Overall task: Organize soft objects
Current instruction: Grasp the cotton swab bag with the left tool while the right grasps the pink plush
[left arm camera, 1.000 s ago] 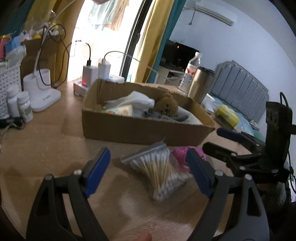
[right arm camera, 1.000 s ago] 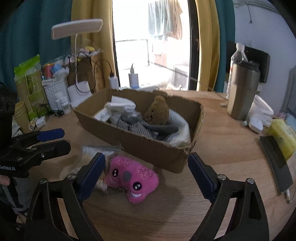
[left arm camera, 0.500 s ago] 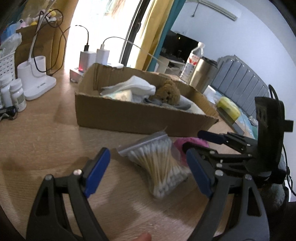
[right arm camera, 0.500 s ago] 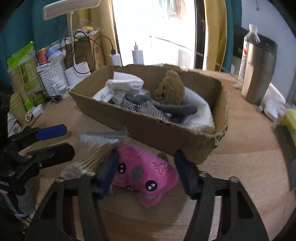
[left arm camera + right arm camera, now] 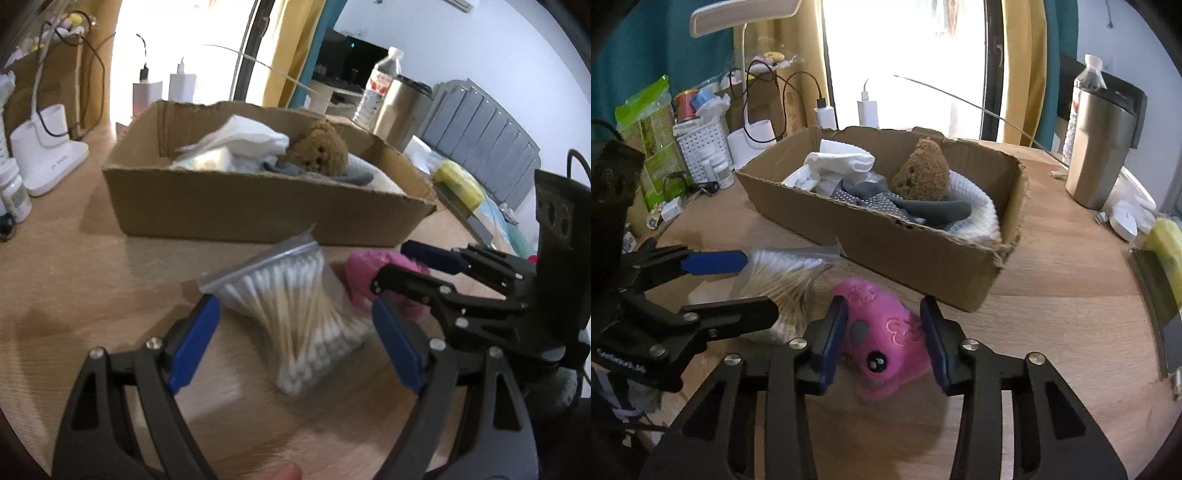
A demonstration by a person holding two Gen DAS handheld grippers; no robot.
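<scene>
Two items before cardboard box (image 5: 886, 236): pink plush (image 5: 882, 339), right gripper (image 5: 882, 341) clamping, squeeze centrally; swab bag (image 5: 295, 317), left gripper (image 5: 295, 325) spread.

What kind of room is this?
Probably a lived-in bedroom: a cluttered wooden table by a curtained window, a padded grey headboard, and a desk lamp with chargers.

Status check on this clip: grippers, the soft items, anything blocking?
Right gripper shut on pink plush, plush on table. Left gripper open around swab bag. Box just behind, top open, path clear.
</scene>
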